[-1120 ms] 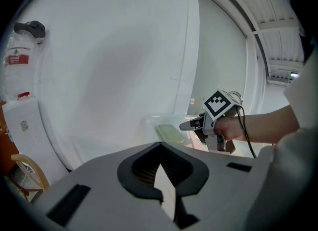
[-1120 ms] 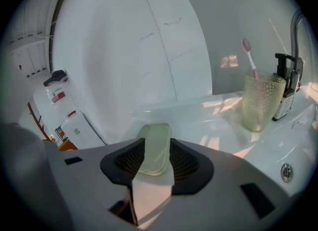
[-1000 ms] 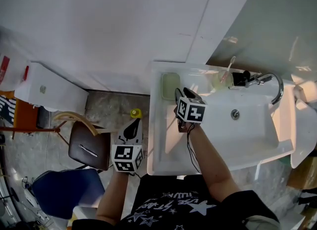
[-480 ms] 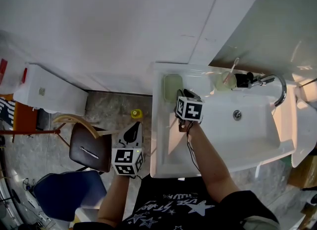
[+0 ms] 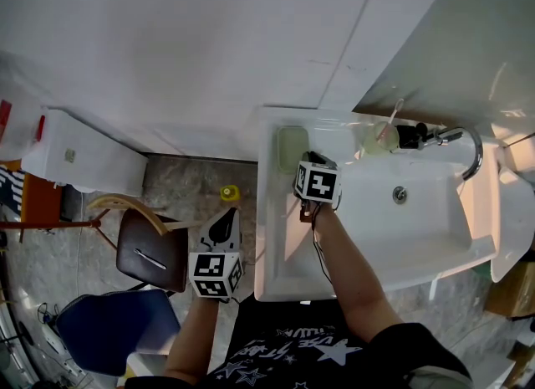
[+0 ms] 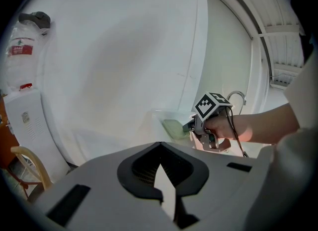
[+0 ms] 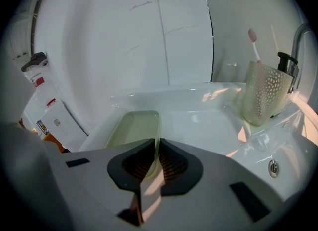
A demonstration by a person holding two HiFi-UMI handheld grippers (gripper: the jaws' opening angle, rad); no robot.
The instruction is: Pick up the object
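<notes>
Over a white washbasin [image 5: 418, 237] set against a plain white wall [image 5: 192, 44], we hold the right gripper [image 5: 304, 160] at the basin's back left corner. Grey speckled floor [image 5: 180, 182] lies to the left of the basin, and on it stand a brown chair [image 5: 150, 249] and a white box-like unit [image 5: 84, 157]. A chrome tap [image 5: 464, 140] and a dotted cup [image 5: 380, 136] holding a toothbrush [image 7: 252, 35] stand along the back ledge. Our pale green soap dish [image 5: 290, 146] sits flat on that ledge in the left corner, apart from the cup. Its long axis runs from the basin's front towards the wall, one short end facing us. The right jaws are drawn in to a thin slit on the dish's right rim, near its closest corner. We hold the left gripper [image 5: 224, 220] out over the floor beside the basin, its jaws together with nothing in them.
</notes>
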